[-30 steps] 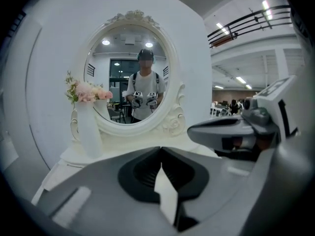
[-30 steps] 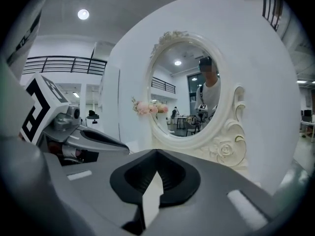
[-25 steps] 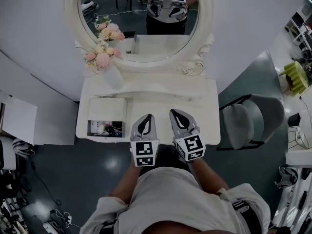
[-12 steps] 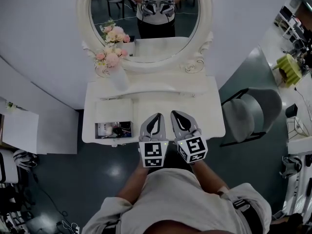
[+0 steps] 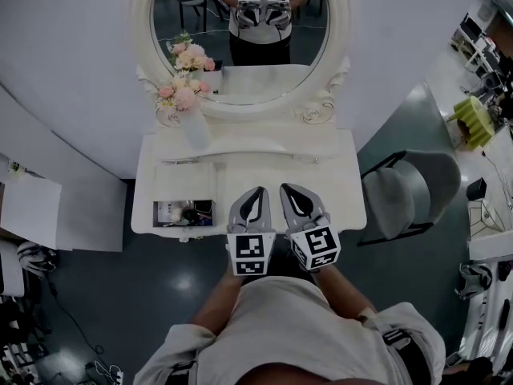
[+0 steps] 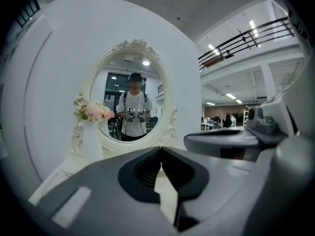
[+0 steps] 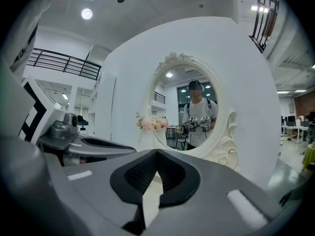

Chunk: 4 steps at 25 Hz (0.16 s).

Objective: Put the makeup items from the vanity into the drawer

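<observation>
The white vanity (image 5: 329,184) stands below me. Its left drawer (image 5: 164,212) is pulled open at the front, with several small makeup items (image 5: 191,212) inside. I see no makeup items on the tabletop. My left gripper (image 5: 256,192) and right gripper (image 5: 287,188) hover side by side over the vanity's front edge, right of the drawer. Both are shut and hold nothing. In the left gripper view the shut jaws of the left gripper (image 6: 160,149) point at the oval mirror (image 6: 129,107). The right gripper (image 7: 156,152) shows the same in its own view.
A white vase of pink flowers (image 5: 183,103) stands at the vanity's back left, below the oval mirror (image 5: 248,54). A grey chair (image 5: 409,192) sits to the right. White walls curve behind the vanity, and a white cabinet (image 5: 32,211) stands at the far left.
The head camera has shifted a little, so the vanity sits slightly further right in the view. Both grippers stay shut and have drawn a bit closer together.
</observation>
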Motion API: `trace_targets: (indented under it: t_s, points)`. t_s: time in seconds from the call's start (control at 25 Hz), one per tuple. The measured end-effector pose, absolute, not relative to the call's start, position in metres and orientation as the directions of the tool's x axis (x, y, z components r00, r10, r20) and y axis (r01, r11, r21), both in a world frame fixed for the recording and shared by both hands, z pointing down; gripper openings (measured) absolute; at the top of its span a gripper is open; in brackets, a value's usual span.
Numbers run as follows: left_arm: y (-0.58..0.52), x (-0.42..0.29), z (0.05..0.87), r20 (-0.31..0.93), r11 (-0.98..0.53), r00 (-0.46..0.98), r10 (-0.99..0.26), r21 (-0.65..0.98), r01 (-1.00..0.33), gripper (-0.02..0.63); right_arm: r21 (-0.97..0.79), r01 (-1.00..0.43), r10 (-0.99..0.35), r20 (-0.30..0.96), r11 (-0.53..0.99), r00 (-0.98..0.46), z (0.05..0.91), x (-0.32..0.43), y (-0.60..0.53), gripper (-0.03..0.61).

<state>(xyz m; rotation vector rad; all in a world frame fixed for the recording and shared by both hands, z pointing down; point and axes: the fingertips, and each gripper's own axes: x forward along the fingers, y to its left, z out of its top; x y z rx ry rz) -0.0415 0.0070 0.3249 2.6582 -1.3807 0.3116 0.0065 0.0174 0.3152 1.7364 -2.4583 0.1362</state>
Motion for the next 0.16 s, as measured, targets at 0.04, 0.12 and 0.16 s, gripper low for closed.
trace_targets:
  t_s: [0.04,0.12,0.16]
  points:
    - [0.0074,-0.0409,0.3245,0.242,-0.572,0.559,-0.793,0.020,-0.820,0.003,0.002,-0.942,-0.930,0.160,0.336,-0.331,0.3154,0.0072,0.0178,-0.002]
    - [0.0085,-0.0400,0.3241,0.247,-0.572,0.559,-0.792,0.021,-0.820,0.003,0.004,-0.942,-0.929,0.166,0.337,-0.331,0.3152,0.0083,0.0190,-0.002]
    - [0.0091,-0.0396,0.3241,0.250,-0.572,0.558,-0.791,0.022,-0.820,0.003,0.005,-0.941,-0.928,0.168,0.337,-0.332,0.3150,0.0088,0.0196,-0.002]
